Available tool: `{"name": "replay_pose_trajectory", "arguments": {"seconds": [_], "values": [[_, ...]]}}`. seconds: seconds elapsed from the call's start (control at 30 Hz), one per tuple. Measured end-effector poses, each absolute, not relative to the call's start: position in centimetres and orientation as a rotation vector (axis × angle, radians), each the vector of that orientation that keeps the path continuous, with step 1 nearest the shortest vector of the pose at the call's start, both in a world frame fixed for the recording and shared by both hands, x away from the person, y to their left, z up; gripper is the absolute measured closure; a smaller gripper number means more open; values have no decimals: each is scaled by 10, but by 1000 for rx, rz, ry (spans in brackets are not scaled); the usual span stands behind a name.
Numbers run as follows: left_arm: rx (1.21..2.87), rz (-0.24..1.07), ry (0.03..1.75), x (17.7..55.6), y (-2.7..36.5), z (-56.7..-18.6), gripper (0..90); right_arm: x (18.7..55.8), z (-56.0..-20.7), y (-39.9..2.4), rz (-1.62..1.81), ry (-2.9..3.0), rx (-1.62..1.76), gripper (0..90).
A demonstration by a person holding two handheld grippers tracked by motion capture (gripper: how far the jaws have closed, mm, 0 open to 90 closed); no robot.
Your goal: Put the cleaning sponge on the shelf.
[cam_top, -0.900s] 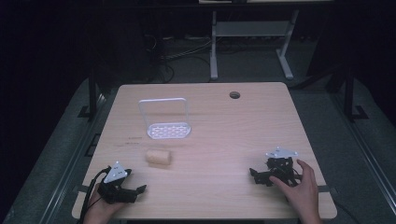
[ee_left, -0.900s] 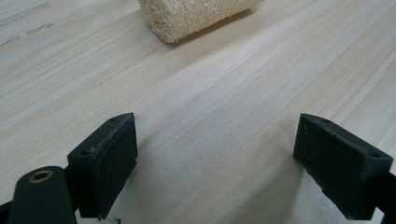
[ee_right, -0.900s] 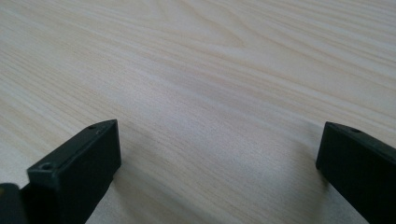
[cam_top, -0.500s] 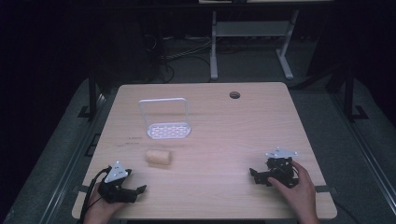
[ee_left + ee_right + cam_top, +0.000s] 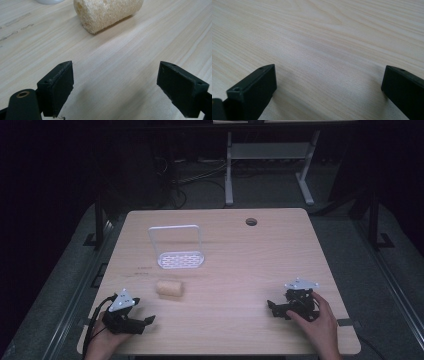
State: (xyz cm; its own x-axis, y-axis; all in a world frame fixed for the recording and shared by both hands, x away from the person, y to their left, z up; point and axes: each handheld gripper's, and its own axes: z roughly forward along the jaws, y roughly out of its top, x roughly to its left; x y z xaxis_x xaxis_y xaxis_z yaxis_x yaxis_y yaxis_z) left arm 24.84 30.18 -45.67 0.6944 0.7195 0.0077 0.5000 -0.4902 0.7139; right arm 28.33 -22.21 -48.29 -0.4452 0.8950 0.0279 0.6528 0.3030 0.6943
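Pale wooden worktop [image 5: 235,270] carries a white perforated rack [image 5: 178,251], then a beige loofah cylinder [image 5: 170,288] beside it, unmoved. Left gripper [image 5: 146,321] and right gripper [image 5: 272,307] remain parked, jaws released, nothing grasped; pickup not begun.

Sponge [image 5: 170,288] before rack [image 5: 180,259]

Pale wood-grain table [image 5: 235,265], smooth and matt. Near its front left corner, porous, rough, cream loofah-like roll [image 5: 107,12]. Behind the roll, white perforated rack [image 5: 177,251] with faint plastic sheen. Matt black, slightly gritty pads [image 5: 58,86] on left gripper [image 5: 116,87].
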Motion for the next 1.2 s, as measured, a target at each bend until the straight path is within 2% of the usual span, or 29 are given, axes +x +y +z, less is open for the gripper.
{"name": "replay_pose_trajectory", "arguments": {"seconds": [1.2], "values": [[2181,384,804,286,288,-417,136,283,-483,-222,917,2210,1387,0]]}}
